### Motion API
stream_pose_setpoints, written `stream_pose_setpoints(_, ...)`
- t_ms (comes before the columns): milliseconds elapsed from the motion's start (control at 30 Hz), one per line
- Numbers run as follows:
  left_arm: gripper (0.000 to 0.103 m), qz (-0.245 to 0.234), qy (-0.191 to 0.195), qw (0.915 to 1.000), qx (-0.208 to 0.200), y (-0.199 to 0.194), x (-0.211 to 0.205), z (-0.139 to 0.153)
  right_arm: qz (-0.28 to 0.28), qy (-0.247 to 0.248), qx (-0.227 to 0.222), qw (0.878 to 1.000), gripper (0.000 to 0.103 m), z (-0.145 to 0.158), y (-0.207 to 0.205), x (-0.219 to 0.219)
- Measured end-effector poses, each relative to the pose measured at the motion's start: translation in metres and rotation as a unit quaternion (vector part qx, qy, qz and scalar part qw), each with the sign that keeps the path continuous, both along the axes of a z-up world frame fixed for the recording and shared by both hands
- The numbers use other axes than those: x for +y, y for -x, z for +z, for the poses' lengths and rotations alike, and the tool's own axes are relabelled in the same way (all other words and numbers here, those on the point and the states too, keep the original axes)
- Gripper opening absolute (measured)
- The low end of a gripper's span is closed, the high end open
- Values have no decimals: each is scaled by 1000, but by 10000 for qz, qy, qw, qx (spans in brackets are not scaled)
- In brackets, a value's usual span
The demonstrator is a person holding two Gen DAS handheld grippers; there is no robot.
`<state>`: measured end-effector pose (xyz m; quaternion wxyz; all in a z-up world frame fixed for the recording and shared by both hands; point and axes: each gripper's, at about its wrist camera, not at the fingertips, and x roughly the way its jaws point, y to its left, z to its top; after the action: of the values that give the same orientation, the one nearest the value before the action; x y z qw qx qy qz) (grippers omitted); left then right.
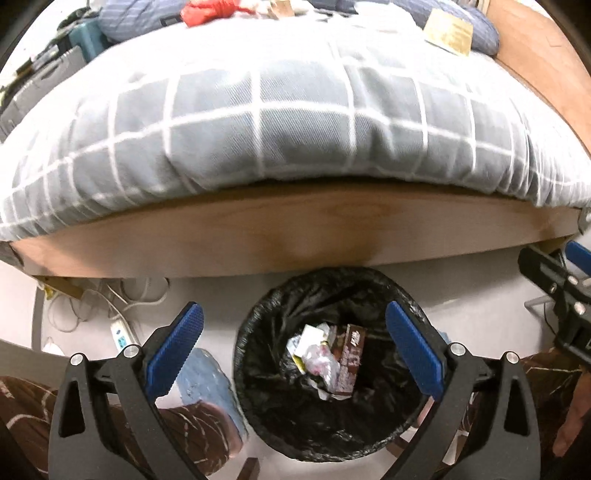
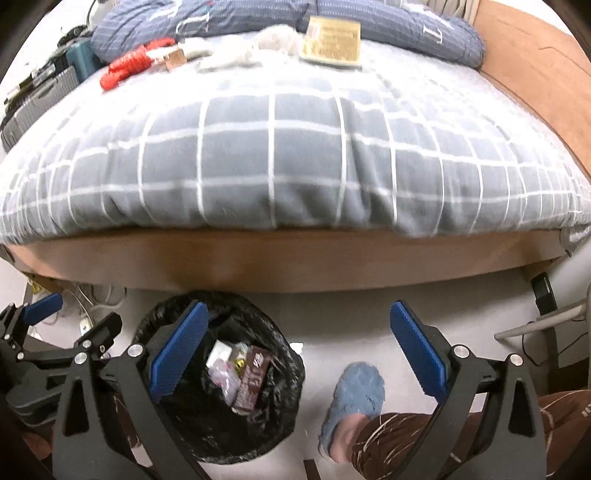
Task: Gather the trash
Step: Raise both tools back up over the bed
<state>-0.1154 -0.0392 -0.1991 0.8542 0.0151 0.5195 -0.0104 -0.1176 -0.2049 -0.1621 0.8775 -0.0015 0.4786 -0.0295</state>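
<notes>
A bed [image 1: 280, 122] with a grey checked cover and a wooden frame fills the room ahead of both tongs, standing on a pale floor [image 2: 343, 317]. Far beyond the tips, on the cover, lie a red bundle [image 2: 133, 64], a tan packet [image 2: 334, 42] and a striped pillow [image 2: 236, 16]. Cables and a power strip [image 1: 120, 334] lie on the floor under the bed edge, to the left of the left tongs.

The left tongs [image 1: 295, 347] have their blue pads spread wide apart with nothing between them, hanging over the bin. The right tongs [image 2: 297, 349] are likewise wide apart and empty, over bare floor and a blue slipper [image 2: 354, 391].

The bin [image 1: 258, 373], lined with a black bag, sits below the left tongs and down-left of the right ones. In it lie a brown wrapper [image 1: 351, 358], crumpled white paper and clear plastic.
</notes>
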Motion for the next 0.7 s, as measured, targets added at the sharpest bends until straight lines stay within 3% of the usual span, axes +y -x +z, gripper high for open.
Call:
stream_pose_setpoints(433,97,97,102,9963,-849,-11,39,83,165,313,-1067,9937,95,76,-6,18)
stream_pose_setpoints(700,97,217,225,9953,-912,-33,51,104,141,367,-1404,9893,95,103,-26,11)
